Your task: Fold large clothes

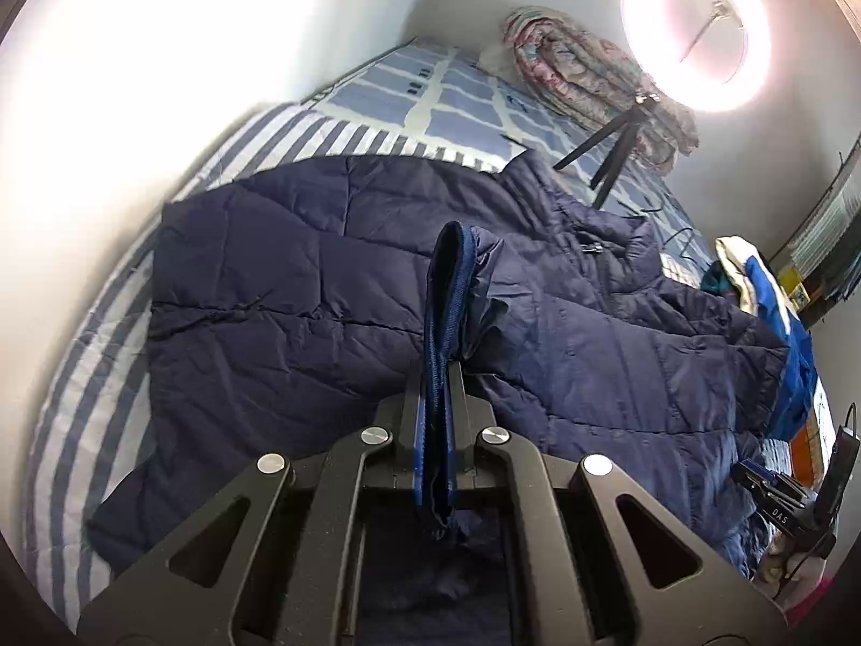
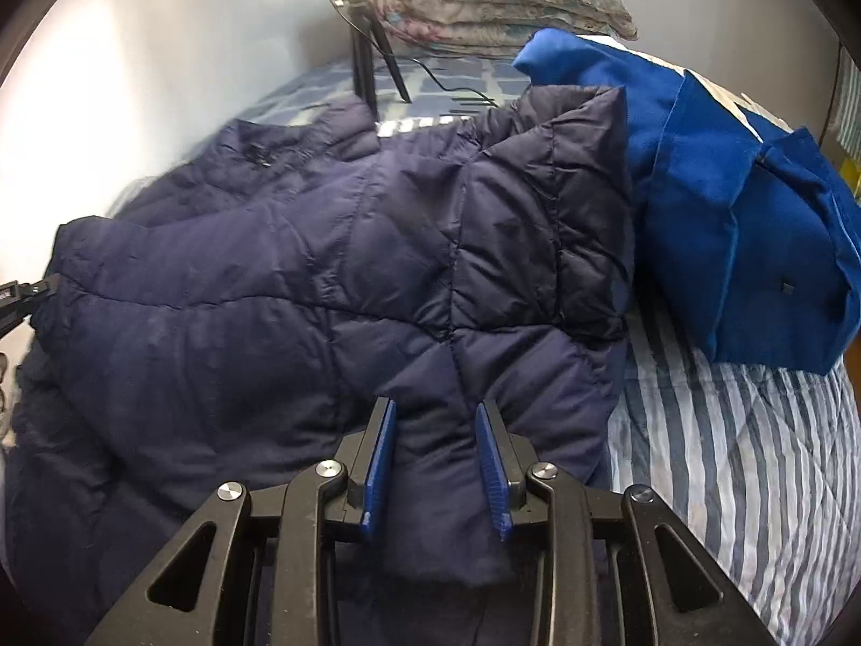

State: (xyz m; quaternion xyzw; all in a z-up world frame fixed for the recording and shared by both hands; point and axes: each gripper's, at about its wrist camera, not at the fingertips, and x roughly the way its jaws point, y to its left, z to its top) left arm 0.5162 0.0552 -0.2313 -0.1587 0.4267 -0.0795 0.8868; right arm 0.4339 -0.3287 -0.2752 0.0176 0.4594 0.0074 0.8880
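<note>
The left gripper (image 1: pixel 437 377) pinches a ribbed cuff (image 1: pixel 447 290) — navy puffer jacket (image 1: pixel 301 290) spread on the striped bed (image 1: pixel 102 344).

Striped bedspread (image 2: pixel 726 430) covering the bed; checked sheet (image 1: pixel 457 102) lying beyond it. Floral quilt (image 2: pixel 500 5), folded, resting against the wall at the far end. Ring light (image 1: pixel 699 27) glowing on a black tripod (image 1: pixel 613 156) standing on the bed. Bright blue garment (image 2: pixel 726 226) lying heaped on the stripes.
</note>
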